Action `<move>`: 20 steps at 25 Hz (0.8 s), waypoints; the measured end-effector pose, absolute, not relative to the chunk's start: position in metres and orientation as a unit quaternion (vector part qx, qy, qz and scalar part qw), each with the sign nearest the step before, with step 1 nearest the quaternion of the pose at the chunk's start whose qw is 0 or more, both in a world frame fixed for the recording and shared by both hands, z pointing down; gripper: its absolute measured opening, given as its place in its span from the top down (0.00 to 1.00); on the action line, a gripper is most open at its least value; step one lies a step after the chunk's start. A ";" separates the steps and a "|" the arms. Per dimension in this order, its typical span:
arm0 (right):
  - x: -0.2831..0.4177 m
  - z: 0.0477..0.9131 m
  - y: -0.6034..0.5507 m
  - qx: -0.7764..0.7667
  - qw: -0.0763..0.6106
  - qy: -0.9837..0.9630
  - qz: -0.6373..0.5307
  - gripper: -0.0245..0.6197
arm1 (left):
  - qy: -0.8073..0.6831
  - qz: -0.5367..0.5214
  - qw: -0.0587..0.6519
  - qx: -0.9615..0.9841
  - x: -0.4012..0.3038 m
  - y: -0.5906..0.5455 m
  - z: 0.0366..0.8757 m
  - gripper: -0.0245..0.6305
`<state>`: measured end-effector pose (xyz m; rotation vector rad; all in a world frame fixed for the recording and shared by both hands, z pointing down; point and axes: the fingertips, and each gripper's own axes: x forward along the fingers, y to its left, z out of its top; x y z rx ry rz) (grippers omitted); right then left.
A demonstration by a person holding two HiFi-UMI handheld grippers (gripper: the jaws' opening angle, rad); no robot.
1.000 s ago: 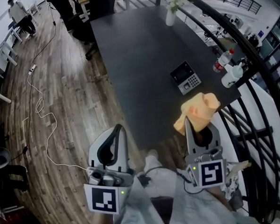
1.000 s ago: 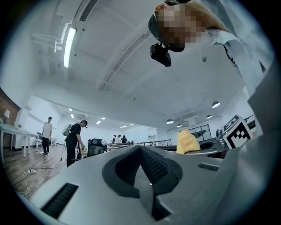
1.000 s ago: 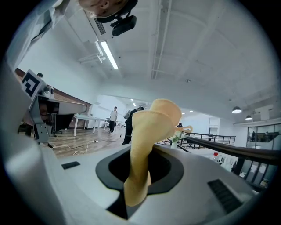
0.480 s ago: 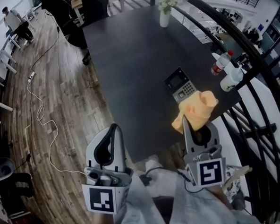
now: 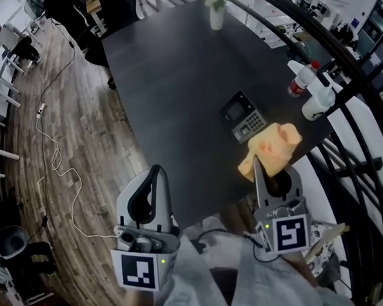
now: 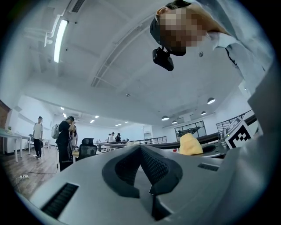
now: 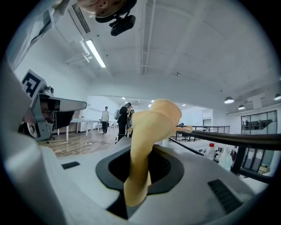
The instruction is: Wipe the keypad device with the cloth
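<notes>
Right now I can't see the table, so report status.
Right gripper shut on cloth. Left gripper shut, empty. Keypad on table, untouched. Nothing between cloth and keypad.

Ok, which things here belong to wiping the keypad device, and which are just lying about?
Part of the job:
- keypad device on the dark table
- orange cloth, clamped in the right gripper

Lying about:
- vase of flowers
- red-capped bottle
- white spray bottle
- floor cable
- left gripper, fingers together, empty
</notes>
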<state>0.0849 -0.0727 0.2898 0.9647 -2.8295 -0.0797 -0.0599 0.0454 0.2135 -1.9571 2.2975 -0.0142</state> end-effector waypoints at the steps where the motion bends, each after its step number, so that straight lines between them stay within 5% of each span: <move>1: 0.085 0.291 -0.076 0.326 0.076 -0.942 -0.025 0.85 | 0.757 -0.007 0.060 -0.651 -0.062 0.041 0.216 0.94; 20: 0.047 0.330 -0.111 0.438 0.128 -0.890 0.010 0.85 | 0.645 -0.019 0.016 -0.763 -0.109 -0.046 0.248 0.94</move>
